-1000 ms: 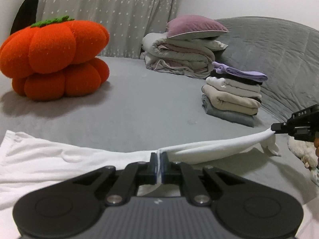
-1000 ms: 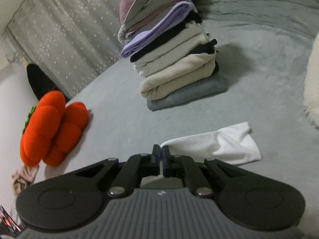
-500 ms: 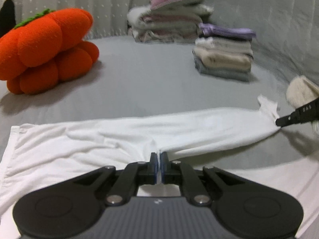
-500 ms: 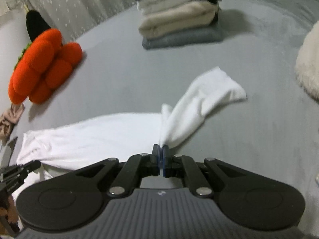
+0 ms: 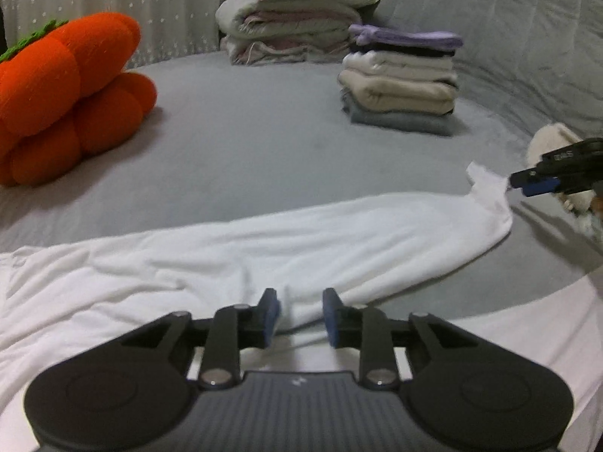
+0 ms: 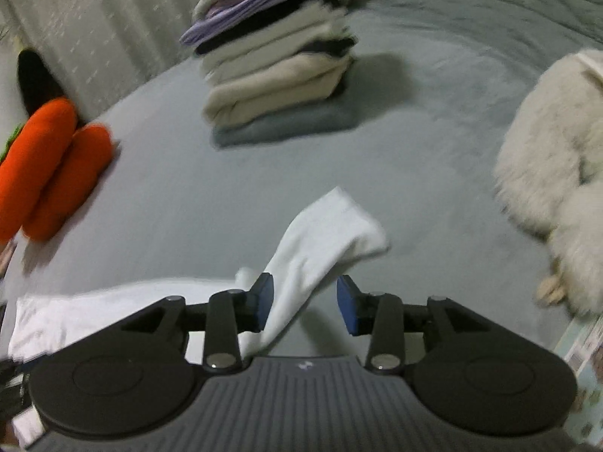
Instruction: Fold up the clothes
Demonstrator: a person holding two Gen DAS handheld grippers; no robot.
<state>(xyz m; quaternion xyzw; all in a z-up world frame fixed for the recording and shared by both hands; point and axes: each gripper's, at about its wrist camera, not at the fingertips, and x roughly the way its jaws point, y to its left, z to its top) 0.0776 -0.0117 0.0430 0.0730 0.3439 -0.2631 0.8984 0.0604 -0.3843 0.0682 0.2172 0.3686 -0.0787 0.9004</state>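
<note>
A white long-sleeved garment (image 5: 264, 248) lies spread across the grey bed (image 5: 264, 143), one sleeve stretched out to the right. My left gripper (image 5: 300, 316) hovers low over its near edge. Its jaws are opening, the cloth lies slack under the gap, and neither pad presses on it. In the left wrist view my right gripper (image 5: 522, 184) sits at the sleeve's far end. In the right wrist view the sleeve cuff (image 6: 331, 229) runs loose between the opening jaws of my right gripper (image 6: 305, 299). It brushes the left pad and stays clear of the right one.
A stack of folded clothes (image 5: 399, 83) stands at the back right, and a folded blanket with a pink pillow (image 5: 294, 19) lies behind it. An orange pumpkin cushion (image 5: 64, 98) sits on the left. A fluffy white plush (image 6: 554, 173) lies on the right.
Both grippers were shut on the white garment and have now opened. The lifted sleeve has come down and lies stretched flat on the bed.
</note>
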